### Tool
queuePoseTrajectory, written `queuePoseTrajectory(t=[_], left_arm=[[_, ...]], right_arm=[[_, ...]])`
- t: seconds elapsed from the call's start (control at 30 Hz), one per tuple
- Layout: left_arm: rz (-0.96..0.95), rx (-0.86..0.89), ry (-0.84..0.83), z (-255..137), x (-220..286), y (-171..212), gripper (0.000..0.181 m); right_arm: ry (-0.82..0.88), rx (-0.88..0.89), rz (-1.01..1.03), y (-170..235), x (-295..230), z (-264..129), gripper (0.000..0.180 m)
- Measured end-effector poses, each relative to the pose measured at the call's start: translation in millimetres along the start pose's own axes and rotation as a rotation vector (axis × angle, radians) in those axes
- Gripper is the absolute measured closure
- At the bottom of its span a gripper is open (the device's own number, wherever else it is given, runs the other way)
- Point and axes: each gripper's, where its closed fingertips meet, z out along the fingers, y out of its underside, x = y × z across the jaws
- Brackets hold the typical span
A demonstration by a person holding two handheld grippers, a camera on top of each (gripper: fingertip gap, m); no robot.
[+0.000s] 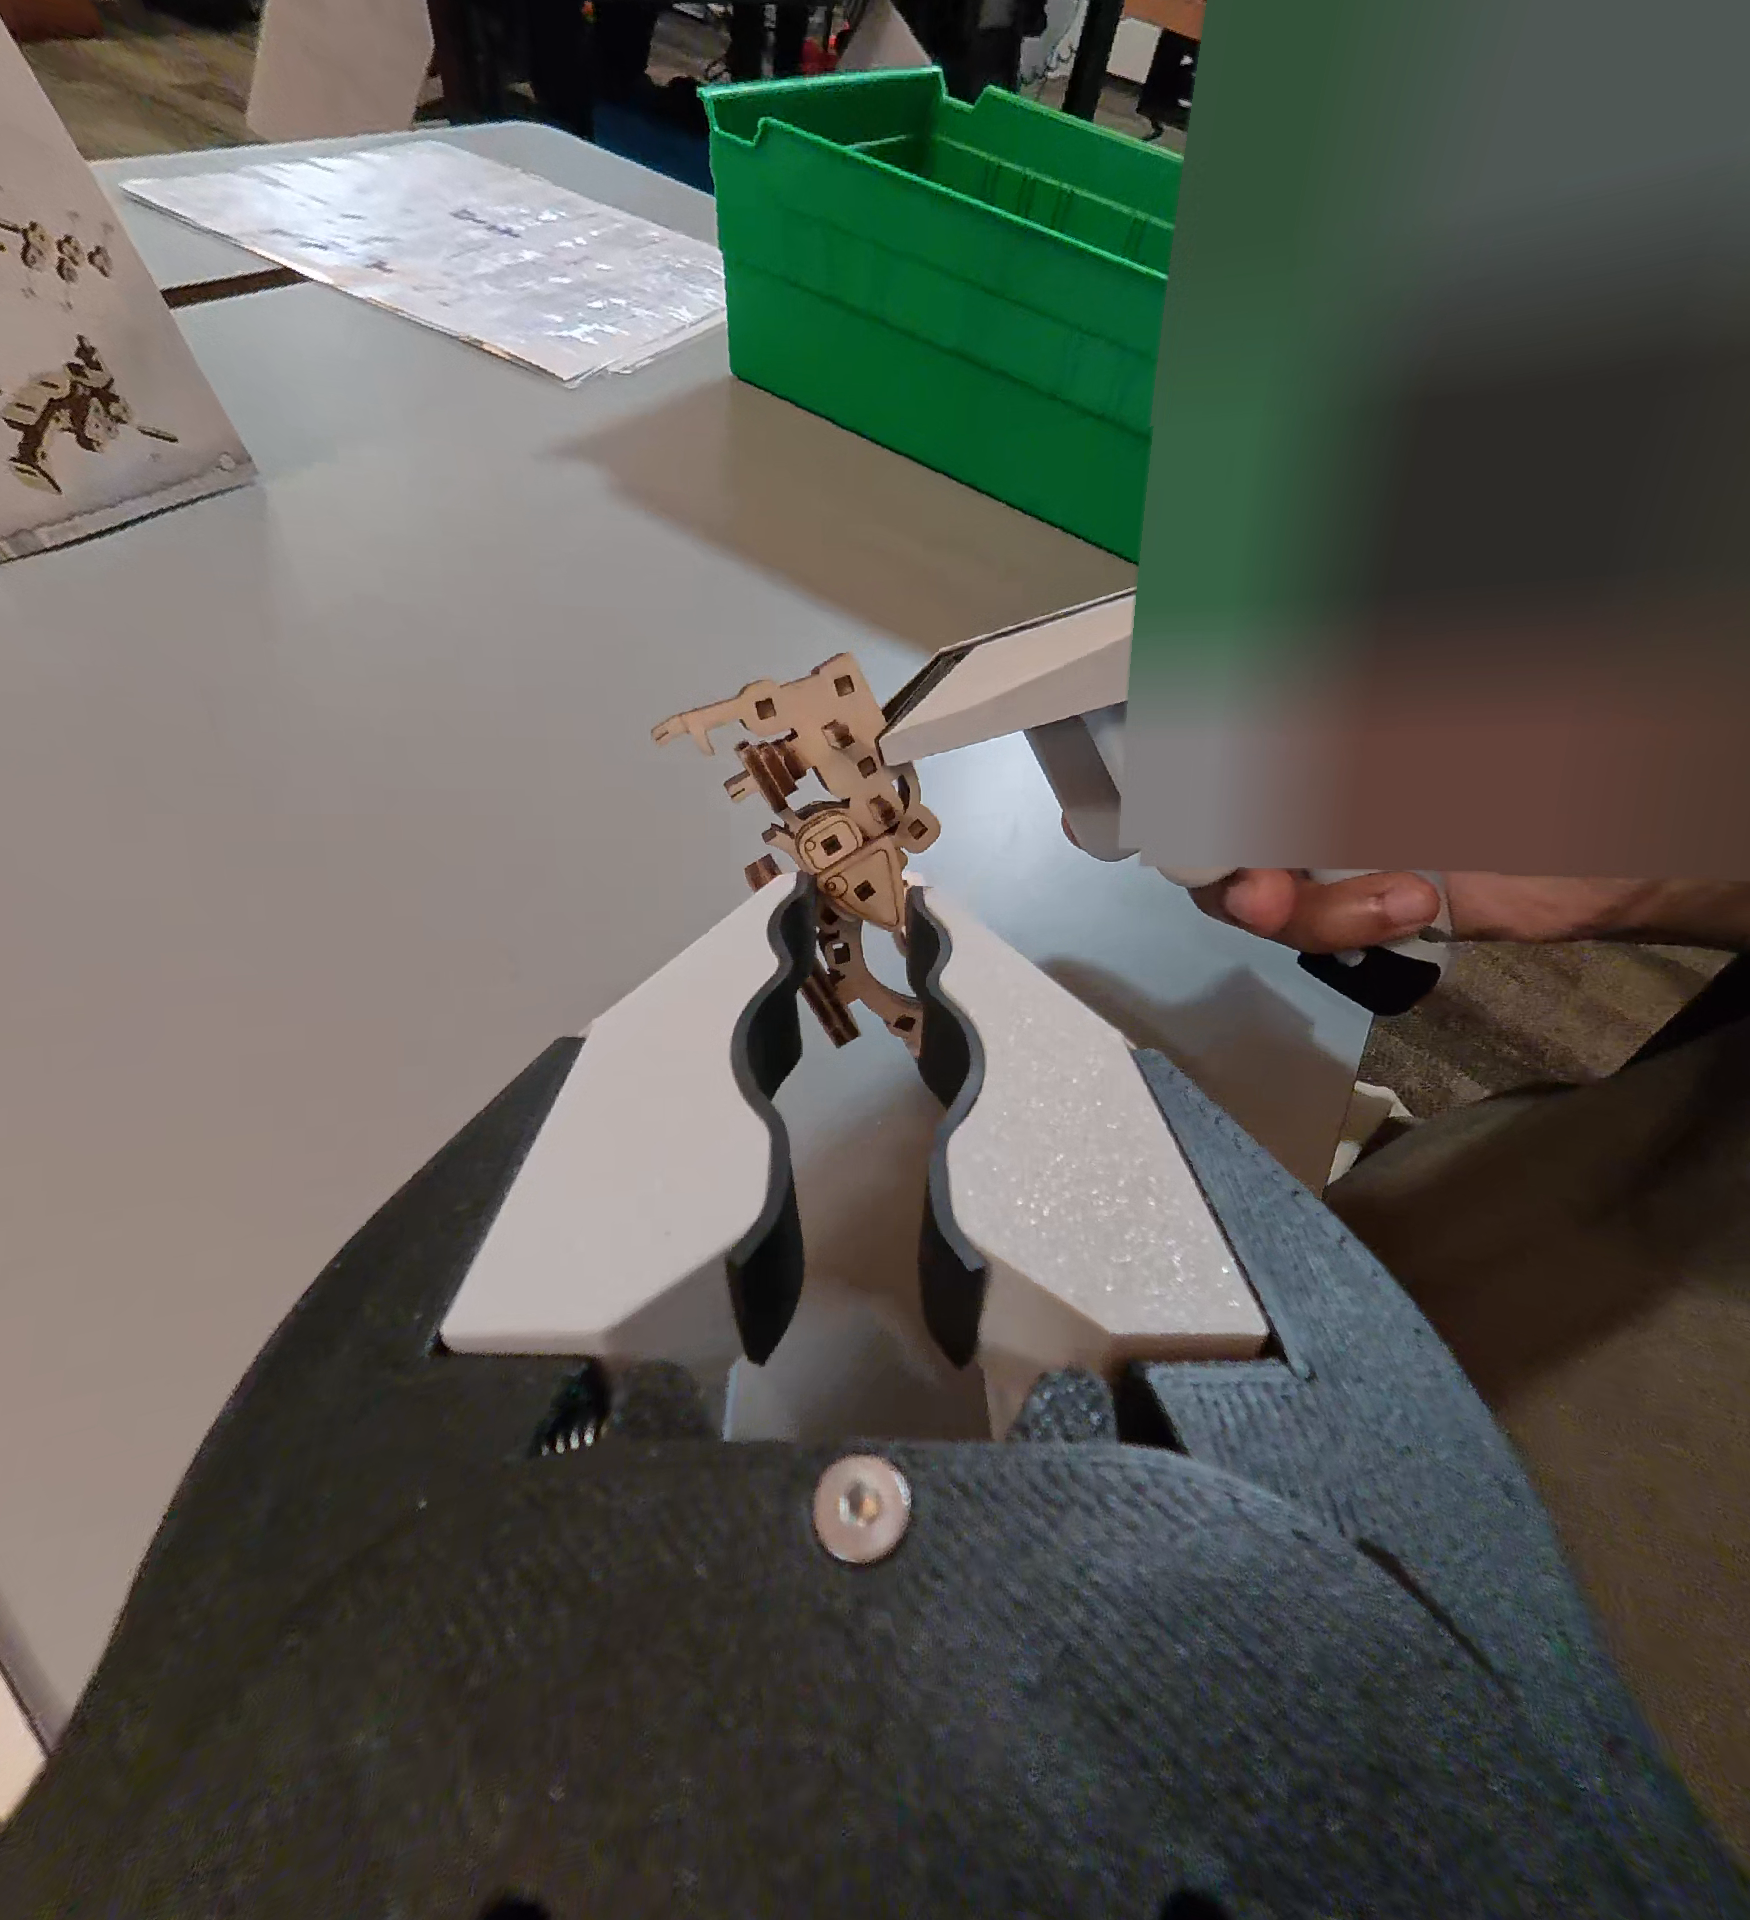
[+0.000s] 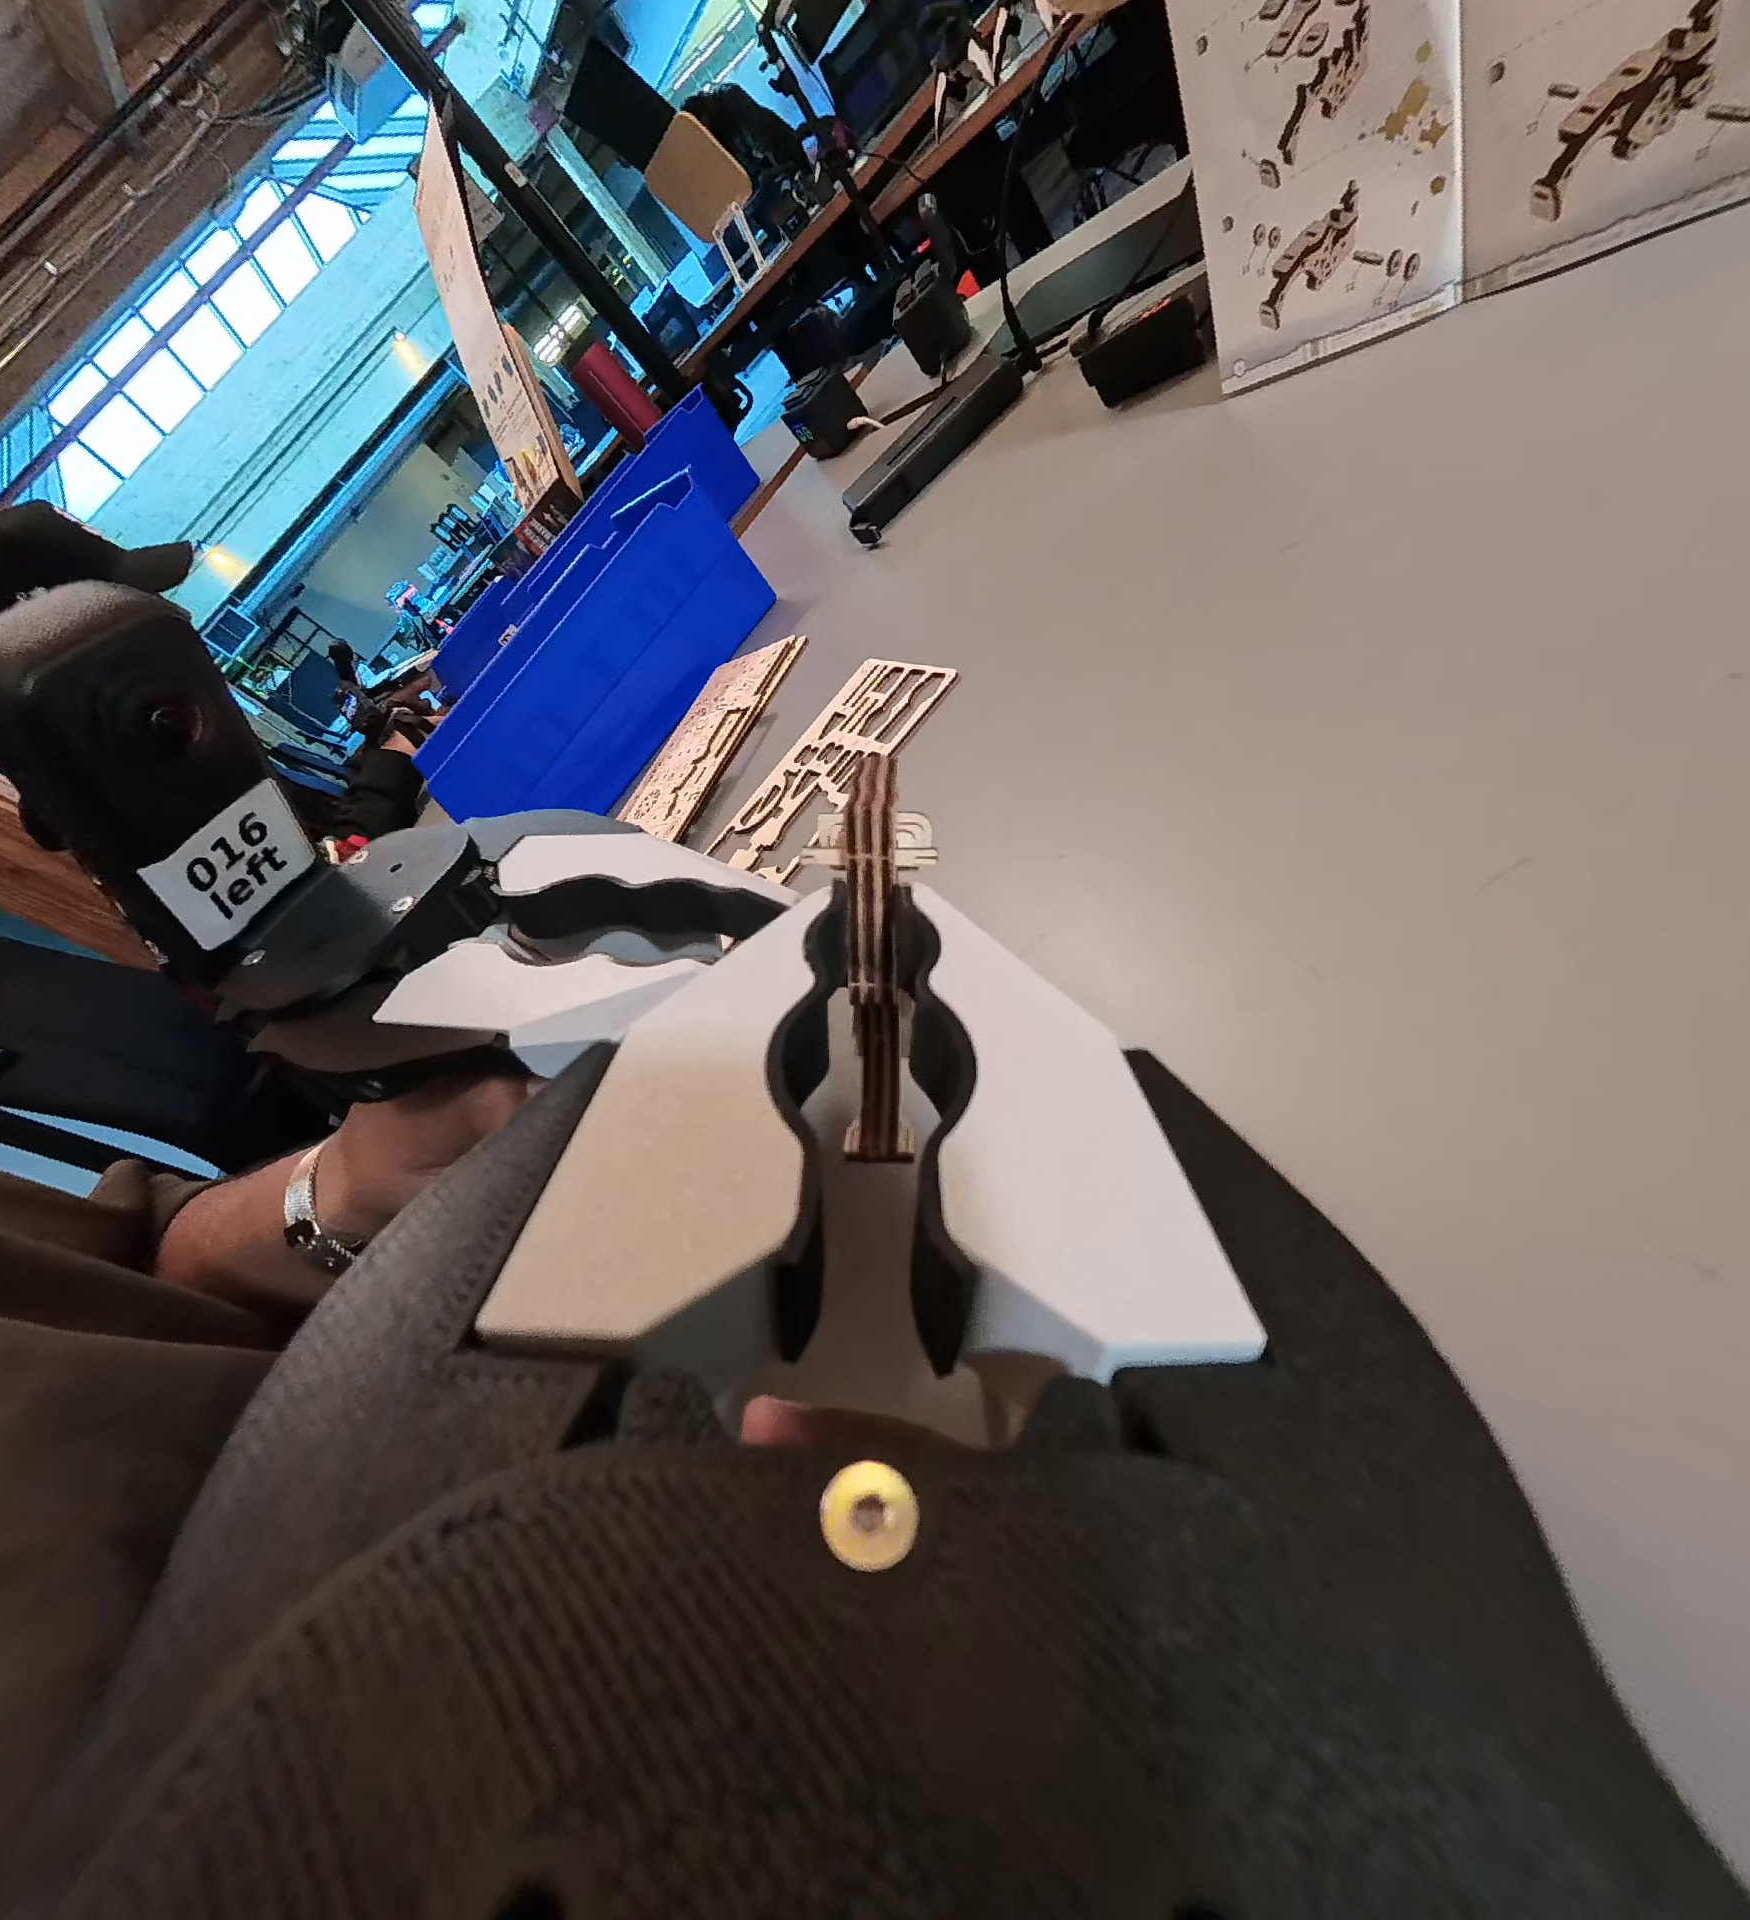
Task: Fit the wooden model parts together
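Note:
A small wooden model assembly (image 1: 829, 821) of laser-cut ply stands upright above the grey table (image 1: 331, 831). My left gripper (image 1: 850, 888) is shut on its lower part. My right gripper's pale fingers (image 1: 1006, 686) come in from the right and meet the assembly's upper right corner. In the right wrist view the assembly (image 2: 871, 831) shows edge-on as stacked layers, and my right gripper (image 2: 871, 894) is shut on it. The left gripper (image 2: 580, 935) reaches in from the left, its tips hidden behind the right gripper's finger.
A green bin (image 1: 933, 312), a laminated sheet (image 1: 435, 249) and a propped instruction sheet (image 1: 50, 312) stand behind. Blue bins (image 2: 601, 665), two wooden part sheets (image 2: 850, 748), a black power strip (image 2: 933, 436) and more instruction sheets (image 2: 1318, 177) lie farther off. The table edge (image 1: 1354, 1039) is close on the right.

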Motion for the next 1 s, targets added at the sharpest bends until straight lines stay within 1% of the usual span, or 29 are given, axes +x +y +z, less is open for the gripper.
queuePoseTrajectory(t=[0.17,0.57,0.63,0.7,0.8,0.87,0.93,1.0], left_arm=[[0.065,-0.034,-0.028,1,-1,4,0.168],[0.358,-0.119,-0.148,3,-2,13,0.167],[0.383,-0.124,-0.155,4,-1,14,0.167],[0.301,-0.095,-0.108,4,2,12,0.165],[0.084,-0.037,-0.012,2,2,6,0.166],[-0.019,-0.012,0.043,1,1,5,0.167],[-0.113,0.008,0.113,0,5,3,0.161],[-0.218,0.032,0.180,-1,8,0,0.159]], right_arm=[[-0.002,-0.019,0.002,3,1,1,0.173],[-0.035,-0.072,0.099,10,5,2,0.172],[-0.039,-0.071,0.112,10,6,2,0.172],[-0.038,-0.061,0.113,8,7,1,0.173],[-0.044,-0.042,0.109,5,6,0,0.172],[-0.042,-0.034,0.090,4,6,0,0.172],[-0.036,-0.031,0.047,3,5,0,0.173],[-0.028,-0.027,-0.007,1,3,-1,0.173]])
